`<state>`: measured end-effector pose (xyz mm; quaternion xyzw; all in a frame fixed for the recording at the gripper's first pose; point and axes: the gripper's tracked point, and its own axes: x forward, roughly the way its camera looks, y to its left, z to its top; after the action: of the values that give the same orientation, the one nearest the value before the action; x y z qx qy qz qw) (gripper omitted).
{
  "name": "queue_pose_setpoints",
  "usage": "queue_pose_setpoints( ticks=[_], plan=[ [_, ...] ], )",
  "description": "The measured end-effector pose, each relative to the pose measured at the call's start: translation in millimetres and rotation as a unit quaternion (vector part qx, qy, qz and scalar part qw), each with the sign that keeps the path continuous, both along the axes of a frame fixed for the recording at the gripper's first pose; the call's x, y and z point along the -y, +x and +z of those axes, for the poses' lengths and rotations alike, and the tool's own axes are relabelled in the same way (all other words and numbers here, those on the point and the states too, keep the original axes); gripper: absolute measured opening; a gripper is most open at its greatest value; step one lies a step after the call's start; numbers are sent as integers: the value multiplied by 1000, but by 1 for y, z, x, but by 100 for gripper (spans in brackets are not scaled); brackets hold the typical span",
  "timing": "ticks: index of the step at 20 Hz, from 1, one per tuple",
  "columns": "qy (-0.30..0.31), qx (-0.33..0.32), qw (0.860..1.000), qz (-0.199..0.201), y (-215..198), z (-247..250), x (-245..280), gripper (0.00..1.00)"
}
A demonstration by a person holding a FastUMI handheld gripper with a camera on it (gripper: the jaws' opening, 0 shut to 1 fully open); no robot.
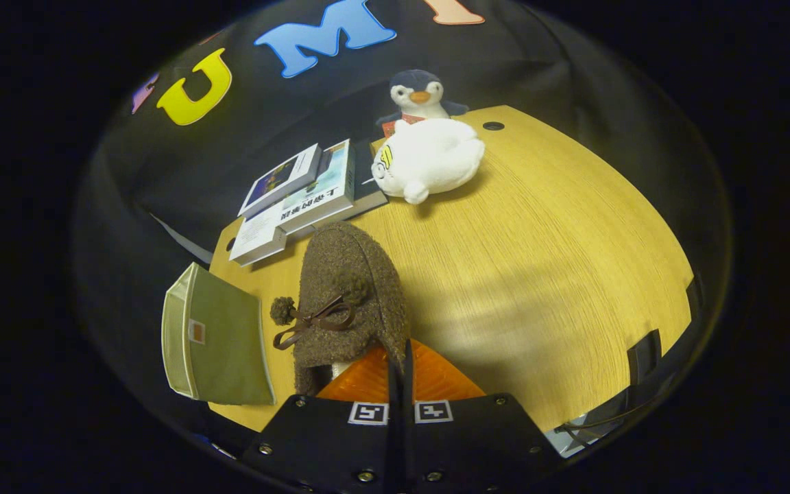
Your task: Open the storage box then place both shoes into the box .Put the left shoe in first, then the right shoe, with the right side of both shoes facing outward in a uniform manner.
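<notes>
The gripper (400,374) is clamping a brown fuzzy shoe (348,295), its two fingers pressed together on the shoe's rim, with barely a gap between them. The shoe is pointing away along the fingers, its bow and pompoms showing on top, and whether it is touching the wooden table (546,274) cannot be told. Just beside the shoe, the green storage box (220,339) is sitting at the table's edge. Beyond the shoe, a stack of books (302,195) is lying flat, and a white plush toy (429,159) is resting in front of a penguin plush (419,92).
</notes>
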<state>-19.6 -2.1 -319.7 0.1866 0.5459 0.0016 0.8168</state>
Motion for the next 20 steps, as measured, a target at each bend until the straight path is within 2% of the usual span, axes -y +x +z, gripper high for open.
queue_pose_setpoints(
  ticks=[11, 20],
  plan=[
    [32, 32, 999, 20, 28, 58, -90, 0],
    [78, 39, 995, 51, 43, 83, -192, 0]
  ],
)
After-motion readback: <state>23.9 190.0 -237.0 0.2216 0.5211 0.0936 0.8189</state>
